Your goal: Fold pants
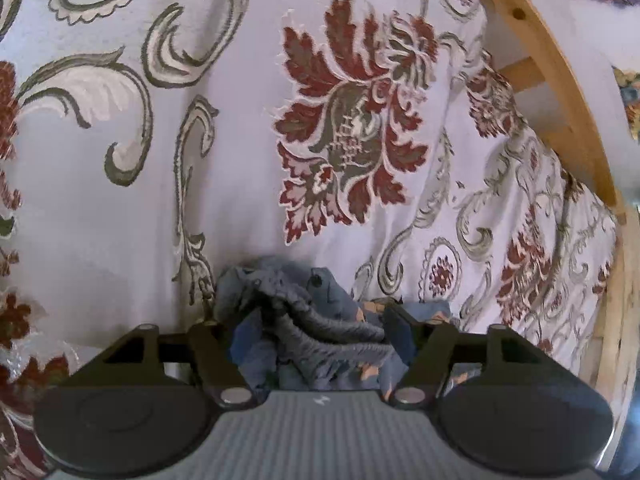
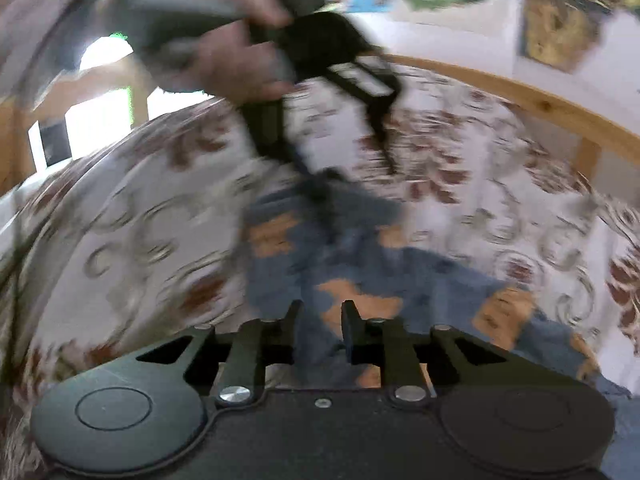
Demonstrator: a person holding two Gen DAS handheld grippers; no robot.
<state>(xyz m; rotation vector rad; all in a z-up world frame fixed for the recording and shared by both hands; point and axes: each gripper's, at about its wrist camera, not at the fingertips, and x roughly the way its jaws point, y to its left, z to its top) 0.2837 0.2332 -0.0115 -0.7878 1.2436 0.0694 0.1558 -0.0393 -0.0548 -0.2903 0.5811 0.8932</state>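
The left gripper (image 1: 304, 316) stands wide apart with bunched pants (image 1: 320, 332) (grey waistband uppermost) heaped between its fingers at 6 o'clock on the floral bedspread (image 1: 120, 200); whether it grips them I cannot tell. A wooden bedframe (image 1: 560, 92) runs at 2 o'clock. In the blurred right view, the right gripper (image 2: 320, 320) is loosened over the pants.

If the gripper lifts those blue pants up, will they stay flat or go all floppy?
Probably floppy: the pants already bunch into soft wrinkles between the left gripper fingers. They look thin, so likely light. The loose end on the bedspread would probably dangle.
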